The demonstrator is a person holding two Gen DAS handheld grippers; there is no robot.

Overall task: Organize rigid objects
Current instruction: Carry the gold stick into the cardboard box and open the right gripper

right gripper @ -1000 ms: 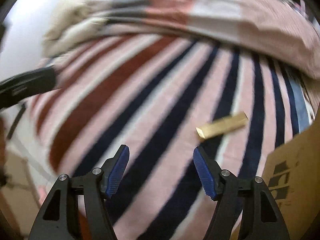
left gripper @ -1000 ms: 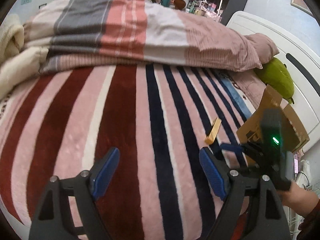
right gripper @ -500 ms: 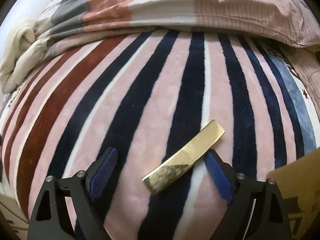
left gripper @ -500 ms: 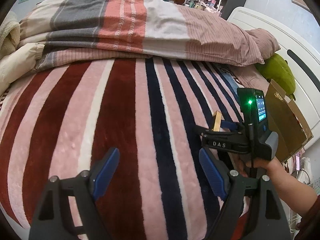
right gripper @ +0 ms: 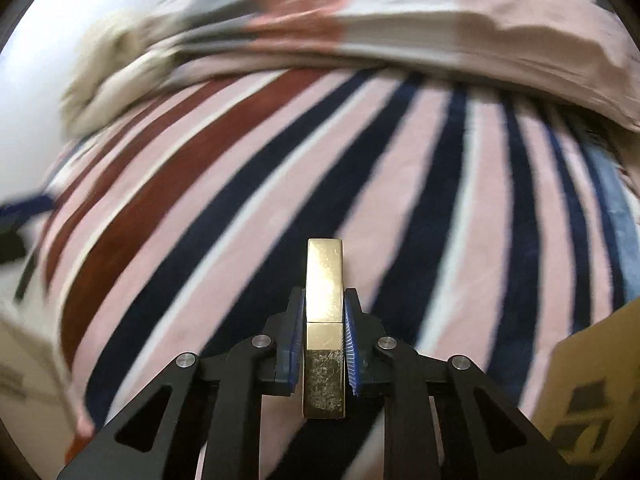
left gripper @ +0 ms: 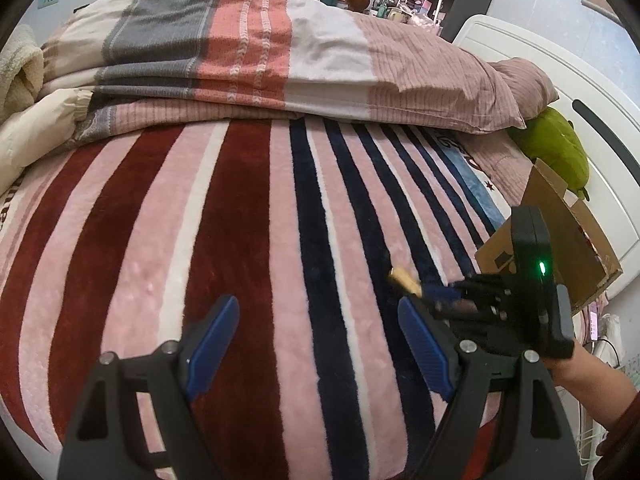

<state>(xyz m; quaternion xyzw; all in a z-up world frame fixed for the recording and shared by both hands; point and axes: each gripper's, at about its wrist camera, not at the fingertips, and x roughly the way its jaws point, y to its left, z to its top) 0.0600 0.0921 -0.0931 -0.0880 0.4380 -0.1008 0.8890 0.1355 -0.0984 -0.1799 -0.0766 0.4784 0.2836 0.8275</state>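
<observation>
A slim gold rectangular case (right gripper: 324,320) sits between the blue pads of my right gripper (right gripper: 324,324), which is shut on it and holds it lengthwise, pointing forward above the striped blanket. In the left wrist view the right gripper (left gripper: 434,294) shows at the right with the case's gold tip (left gripper: 404,283) sticking out toward the left. My left gripper (left gripper: 320,344) is open and empty, low over the blanket. An open cardboard box (left gripper: 560,240) stands at the bed's right edge, just behind the right gripper.
A striped fleece blanket (left gripper: 248,240) covers the bed. A folded quilt (left gripper: 260,60) and pillow lie across the far side. A green plush toy (left gripper: 556,148) lies by the white headboard (left gripper: 600,120). The box corner shows in the right wrist view (right gripper: 592,392).
My right gripper has closed on the gold case, which lay loose on the blanket between its open fingers, and lifted it. The left gripper stayed open and about still.
</observation>
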